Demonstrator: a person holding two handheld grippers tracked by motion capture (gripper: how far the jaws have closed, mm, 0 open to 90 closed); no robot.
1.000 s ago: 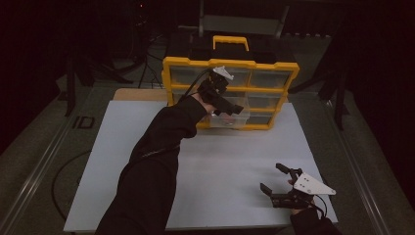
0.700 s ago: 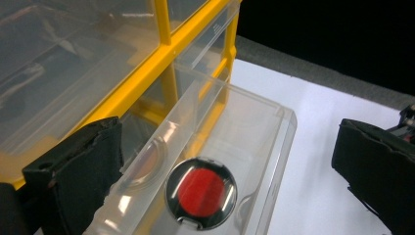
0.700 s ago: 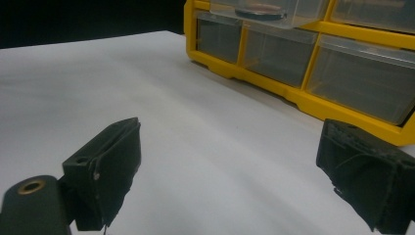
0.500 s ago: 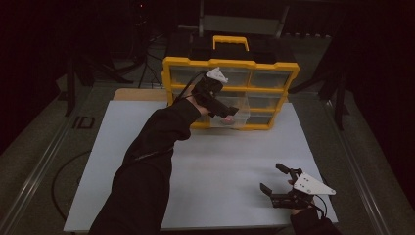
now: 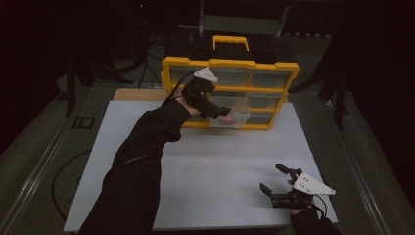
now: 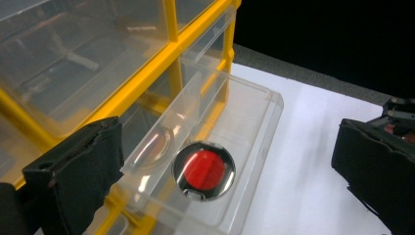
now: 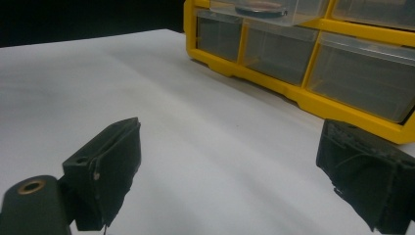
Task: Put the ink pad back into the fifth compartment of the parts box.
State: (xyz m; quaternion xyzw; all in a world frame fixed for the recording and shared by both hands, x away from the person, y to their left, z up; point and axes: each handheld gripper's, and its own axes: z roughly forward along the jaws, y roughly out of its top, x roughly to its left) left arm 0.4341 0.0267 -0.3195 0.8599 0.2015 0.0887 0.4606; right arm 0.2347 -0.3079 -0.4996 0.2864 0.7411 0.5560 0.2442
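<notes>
Item: round red disc (image 6: pixel 204 171) with a dark, shiny rim, lying flat on the floor of a clear plastic drawer (image 6: pixel 254 122). In the high view the disc (image 5: pixel 227 120) shows as a small red spot inside the pulled-out drawer (image 5: pixel 240 119); what the disc is cannot be told from these views.

Drawer: transparent, drawn forward from the lower rows of a yellow-framed organiser cabinet (image 5: pixel 230 93). It juts out over the white table top (image 5: pixel 220 166). Neighbouring drawers sit closed in the frame.

Cabinet: yellow body with a yellow carry handle (image 5: pixel 230 42) on top, standing at the far edge of the table.

Left gripper (image 5: pixel 220 113): held above the open drawer, jaws spread wide and gripping nothing. In the left gripper view the disc lies between and below the two black pads (image 6: pixel 78 171), clear of both.

Right gripper (image 5: pixel 276 183): near the front right corner of the table, well apart from the cabinet, jaws spread and empty. In the right gripper view its pads (image 7: pixel 110 166) frame bare white table, with the cabinet (image 7: pixel 303 54) beyond.

Person: dark sleeve (image 5: pixel 142 156) reaching from the bottom edge to the left gripper.
</notes>
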